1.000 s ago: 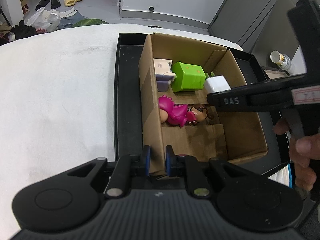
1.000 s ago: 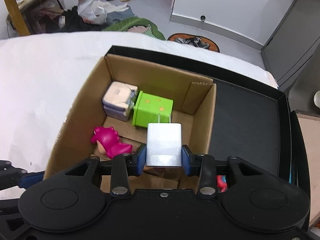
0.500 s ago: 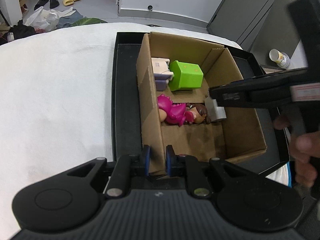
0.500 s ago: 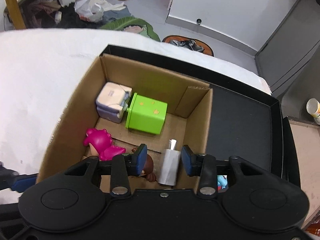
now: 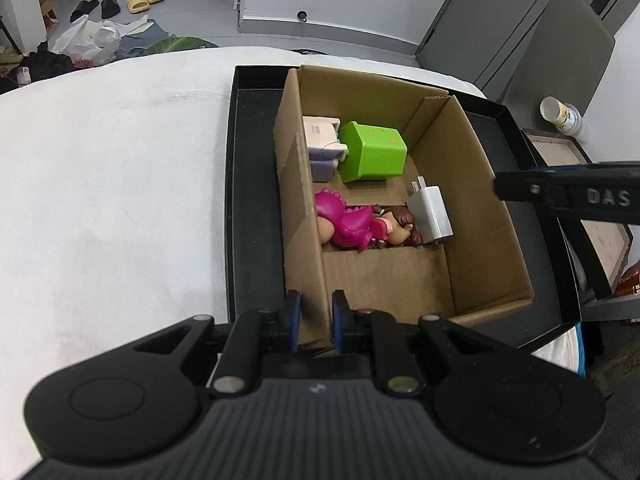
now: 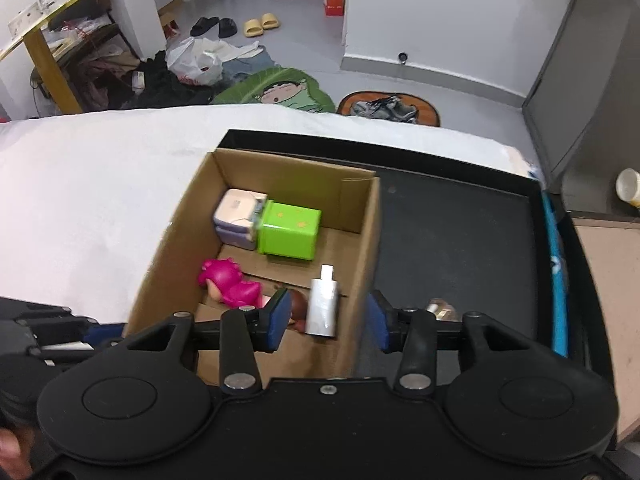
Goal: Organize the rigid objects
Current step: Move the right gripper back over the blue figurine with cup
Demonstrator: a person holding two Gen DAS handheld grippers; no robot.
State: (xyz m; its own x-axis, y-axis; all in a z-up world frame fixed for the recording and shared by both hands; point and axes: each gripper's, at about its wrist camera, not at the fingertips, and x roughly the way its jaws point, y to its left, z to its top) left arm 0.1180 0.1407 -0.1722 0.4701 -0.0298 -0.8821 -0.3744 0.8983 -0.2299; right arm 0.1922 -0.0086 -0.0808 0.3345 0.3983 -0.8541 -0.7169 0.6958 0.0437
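A cardboard box (image 5: 472, 216) stands in a black tray (image 5: 252, 184). My left gripper (image 5: 316, 322) is shut on the box's near wall at the left corner. Inside the box lie a white charger (image 5: 430, 214), a green box (image 5: 372, 152), a purple-white case (image 5: 320, 148) and a pink dinosaur figure (image 5: 344, 220) with a brown-haired doll (image 5: 400, 228). My right gripper (image 6: 328, 318) hovers above the box's right wall with its jaws opening and nothing between them. The charger (image 6: 322, 308) lies on the box floor below it, and the green box (image 6: 290, 230) sits further back.
The tray (image 6: 452, 248) rests on a white cloth-covered table (image 5: 112, 184). A small metallic object (image 6: 440, 308) lies on the tray floor right of the box. A paper cup (image 5: 560, 114) stands off the table at the right. Shoes and bags lie on the floor beyond.
My right gripper has let go of the white charger, which dropped into the box beside the doll. The gripper rose, drew back to the right and its jaws widened. The left gripper stayed put.
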